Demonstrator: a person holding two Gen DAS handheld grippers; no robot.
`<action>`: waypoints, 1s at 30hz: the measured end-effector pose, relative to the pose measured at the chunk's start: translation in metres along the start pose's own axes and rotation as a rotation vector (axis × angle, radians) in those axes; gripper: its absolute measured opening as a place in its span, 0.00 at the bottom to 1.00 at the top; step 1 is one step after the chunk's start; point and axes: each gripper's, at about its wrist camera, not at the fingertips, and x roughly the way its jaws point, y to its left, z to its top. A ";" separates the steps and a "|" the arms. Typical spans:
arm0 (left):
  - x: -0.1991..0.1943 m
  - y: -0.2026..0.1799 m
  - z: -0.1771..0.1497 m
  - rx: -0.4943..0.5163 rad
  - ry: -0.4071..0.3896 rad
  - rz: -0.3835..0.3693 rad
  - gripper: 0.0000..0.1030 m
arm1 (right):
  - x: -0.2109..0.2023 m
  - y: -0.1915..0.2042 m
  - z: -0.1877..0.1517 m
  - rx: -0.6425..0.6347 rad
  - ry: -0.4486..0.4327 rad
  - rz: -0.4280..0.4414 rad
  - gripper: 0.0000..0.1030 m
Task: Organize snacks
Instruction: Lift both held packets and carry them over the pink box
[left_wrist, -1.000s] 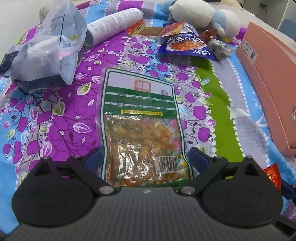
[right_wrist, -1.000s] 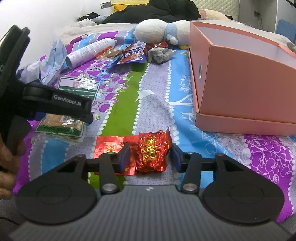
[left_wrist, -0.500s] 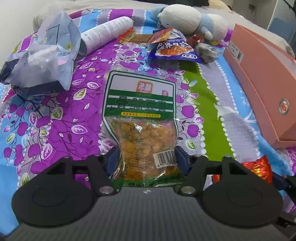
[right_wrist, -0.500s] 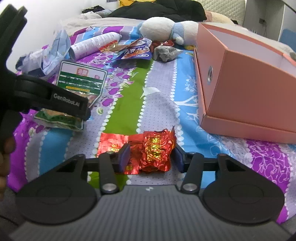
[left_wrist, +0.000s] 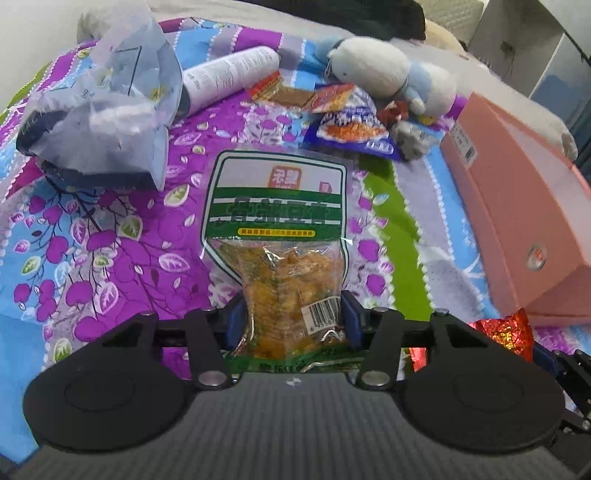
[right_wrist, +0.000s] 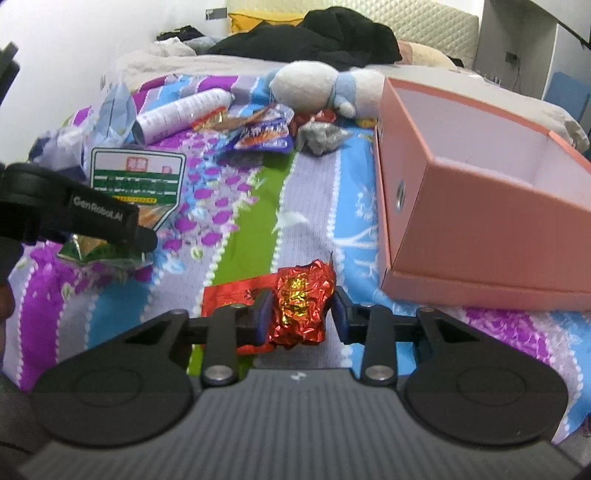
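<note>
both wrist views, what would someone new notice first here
The loud purple, blue and green bedspread strewn with snacks, and the open pink box at its right. Each gripper's jaws are closing on a snack: the left gripper on a green pack, the right gripper on a crinkled red foil pack. A white plush lies behind.

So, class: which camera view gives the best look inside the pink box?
The right wrist view: the pink box shows its open top and pale, seemingly empty inner walls. The left wrist view shows only its closed outer side at the right edge, with nothing of the interior.
</note>
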 end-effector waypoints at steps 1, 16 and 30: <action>-0.003 0.000 0.003 -0.002 -0.007 -0.008 0.56 | -0.002 0.000 0.004 0.000 -0.008 0.001 0.36; -0.066 -0.016 0.066 0.003 -0.176 -0.092 0.56 | -0.039 -0.021 0.084 0.006 -0.168 -0.017 0.36; -0.116 -0.089 0.108 0.069 -0.295 -0.247 0.56 | -0.086 -0.076 0.143 0.038 -0.357 -0.111 0.36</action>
